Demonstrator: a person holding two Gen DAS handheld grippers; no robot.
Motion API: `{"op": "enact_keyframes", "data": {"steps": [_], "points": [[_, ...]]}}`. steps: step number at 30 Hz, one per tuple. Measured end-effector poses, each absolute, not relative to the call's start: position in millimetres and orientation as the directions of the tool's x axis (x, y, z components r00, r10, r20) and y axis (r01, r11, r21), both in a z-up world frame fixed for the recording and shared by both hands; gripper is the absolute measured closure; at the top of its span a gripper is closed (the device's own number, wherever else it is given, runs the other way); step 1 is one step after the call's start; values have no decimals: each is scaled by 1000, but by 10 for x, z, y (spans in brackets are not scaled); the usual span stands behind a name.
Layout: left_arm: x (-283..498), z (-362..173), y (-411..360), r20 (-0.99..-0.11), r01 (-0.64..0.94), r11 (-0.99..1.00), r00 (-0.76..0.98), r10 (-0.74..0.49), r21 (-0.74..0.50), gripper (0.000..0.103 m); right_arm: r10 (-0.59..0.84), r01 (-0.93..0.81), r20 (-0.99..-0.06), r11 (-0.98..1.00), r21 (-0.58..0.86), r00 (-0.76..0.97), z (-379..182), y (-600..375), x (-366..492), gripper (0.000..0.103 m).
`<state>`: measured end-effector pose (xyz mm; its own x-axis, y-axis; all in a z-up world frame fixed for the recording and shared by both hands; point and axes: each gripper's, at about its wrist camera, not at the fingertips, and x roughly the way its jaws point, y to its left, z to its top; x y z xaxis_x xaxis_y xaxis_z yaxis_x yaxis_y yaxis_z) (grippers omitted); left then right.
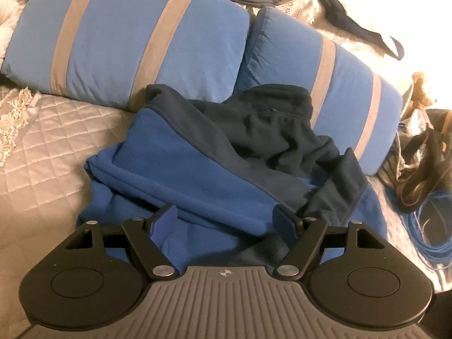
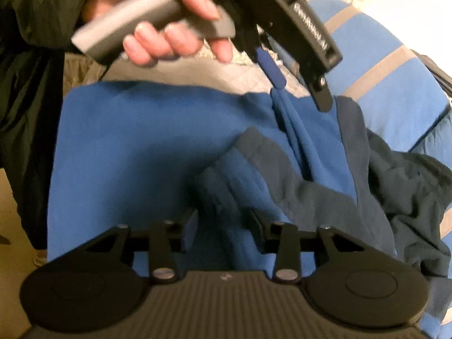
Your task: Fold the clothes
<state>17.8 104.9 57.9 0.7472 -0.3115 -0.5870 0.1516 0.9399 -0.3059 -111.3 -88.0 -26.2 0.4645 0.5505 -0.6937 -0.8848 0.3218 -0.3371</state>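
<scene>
Both tools, left (image 1: 226, 220) and right (image 2: 223, 226), gape wide over the fleece (image 1: 175, 152) on the bed (image 1: 42, 141); thick layers might slip mid-pinch.

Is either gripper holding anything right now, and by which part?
Neither grips anything. The left gripper and right gripper both stand open over the fleece; a fold lies between the left jaws, unclamped.

Black hand-held gripper (image 1: 226, 220) with blue fingers (image 1: 162, 223), silver screws, ribbed grey body; dark sleeve (image 2: 34, 56).
</scene>
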Motion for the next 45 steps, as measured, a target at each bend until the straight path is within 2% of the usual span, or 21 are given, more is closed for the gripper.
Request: {"op": "enact_keyframes", "data": {"steps": [6,12,18,20,21,22,23,25,30,34,38,45], "points": [[183,593,1069,-580,163,907,722,-378,-388,29,531,-886,-711,328,-329,461,-344,-848,-1096,51],[158,599,1018,-563,181,896,723,-400,-405,29,529,-882,-709,335,-330,467,-354,-816,-1111,54],[140,587,1022,-567,159,889,718,-403,-430,29,516,-850,-678,366,-378,524,-387,-800,-1131,48],[127,561,1048,-564,147,874,712,-419,-464,29,508,-842,-673,372,-392,538,-415,-788,-1134,53],[123,545,1058,-563,142,865,706,-429,-481,29,514,-834,-661,400,-380,547,-378,-803,-1111,60],[125,529,1066,-564,137,856,698,-441,-499,29,520,-825,-647,433,-363,557,-331,-823,-1083,80],[128,512,1074,-565,133,846,689,-453,-517,29,527,-815,-633,464,-346,568,-285,-842,-1056,87],[140,510,1084,-557,137,827,678,-479,-545,29,536,-793,-604,525,-308,590,-192,-881,-1001,91],[128,617,1190,-449,181,741,695,-562,-646,29,548,-724,-531,660,-200,646,41,-977,-863,94],[118,682,1321,-337,216,630,693,-637,-746,27,508,-668,-495,710,-224,705,138,-967,-801,94],[181,683,1341,-362,183,591,639,-679,-785,26,462,-608,-457,754,-249,760,231,-953,-741,94],[351,406,1250,-359,42,412,413,-837,-910,26,440,-581,-432,764,-280,787,271,-913,-765,94]]}}
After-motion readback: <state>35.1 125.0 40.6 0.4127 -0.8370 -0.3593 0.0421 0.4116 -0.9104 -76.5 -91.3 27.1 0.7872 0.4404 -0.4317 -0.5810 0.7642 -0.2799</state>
